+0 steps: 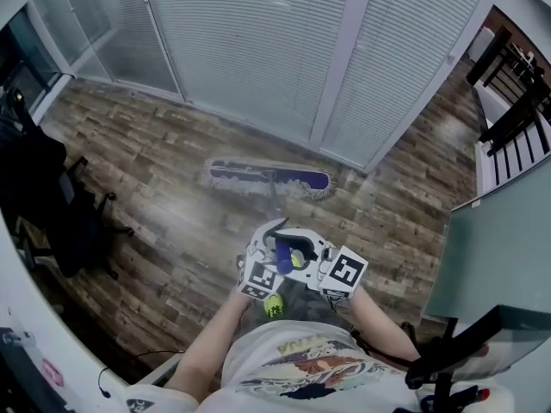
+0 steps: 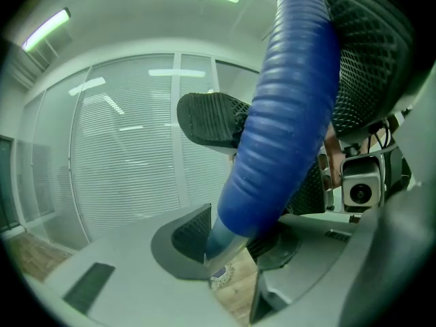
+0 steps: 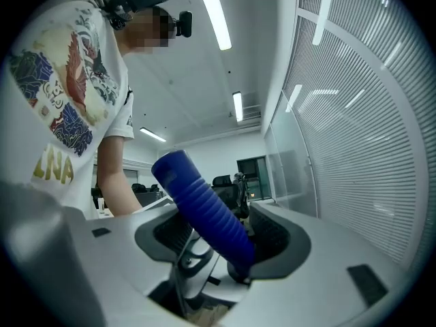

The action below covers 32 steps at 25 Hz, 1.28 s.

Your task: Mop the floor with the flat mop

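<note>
In the head view the mop head (image 1: 269,179) lies flat on the wooden floor (image 1: 155,170) by the glass wall (image 1: 250,50), ahead of the left claw (image 1: 263,263) and right claw (image 1: 331,263), which sit side by side. The left gripper view shows its jaws clenched on the blue ribbed grip (image 2: 286,114) crossing between them. The right gripper view shows the right claw grasping the same grip.

held close before the torso, left hand-held gripper (image 2: 235,240) and right hand-held gripper (image 3: 221,237) both clamp the mop handle (image 2: 286,114).
</note>
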Each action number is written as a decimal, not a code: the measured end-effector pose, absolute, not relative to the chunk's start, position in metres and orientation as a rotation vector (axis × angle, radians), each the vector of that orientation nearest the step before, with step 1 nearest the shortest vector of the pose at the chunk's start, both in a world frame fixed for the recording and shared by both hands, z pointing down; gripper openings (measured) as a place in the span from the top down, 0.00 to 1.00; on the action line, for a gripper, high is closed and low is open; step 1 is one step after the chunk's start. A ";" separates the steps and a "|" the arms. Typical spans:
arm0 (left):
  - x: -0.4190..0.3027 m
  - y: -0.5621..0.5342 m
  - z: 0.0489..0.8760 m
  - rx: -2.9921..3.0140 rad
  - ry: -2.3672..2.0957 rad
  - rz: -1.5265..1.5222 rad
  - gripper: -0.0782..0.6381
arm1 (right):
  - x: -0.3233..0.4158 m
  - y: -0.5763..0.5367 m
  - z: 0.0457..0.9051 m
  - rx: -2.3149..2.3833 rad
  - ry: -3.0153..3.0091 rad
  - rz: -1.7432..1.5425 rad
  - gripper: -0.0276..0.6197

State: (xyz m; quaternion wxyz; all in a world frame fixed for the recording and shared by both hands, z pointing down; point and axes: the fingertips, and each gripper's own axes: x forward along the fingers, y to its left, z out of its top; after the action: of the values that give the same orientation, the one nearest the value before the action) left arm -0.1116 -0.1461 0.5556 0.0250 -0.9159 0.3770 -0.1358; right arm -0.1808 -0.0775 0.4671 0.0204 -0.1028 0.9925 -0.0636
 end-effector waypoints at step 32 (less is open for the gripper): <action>-0.112 -0.434 0.546 -2.803 1.295 -0.450 0.72 | -0.174 -0.361 0.456 -0.240 3.069 -0.254 0.57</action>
State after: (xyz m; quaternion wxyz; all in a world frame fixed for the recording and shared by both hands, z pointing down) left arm -0.1120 -0.4336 0.5459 0.0109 -0.8982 0.4150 -0.1443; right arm -0.1743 -0.3606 0.4562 0.0265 -0.0777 0.9932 -0.0821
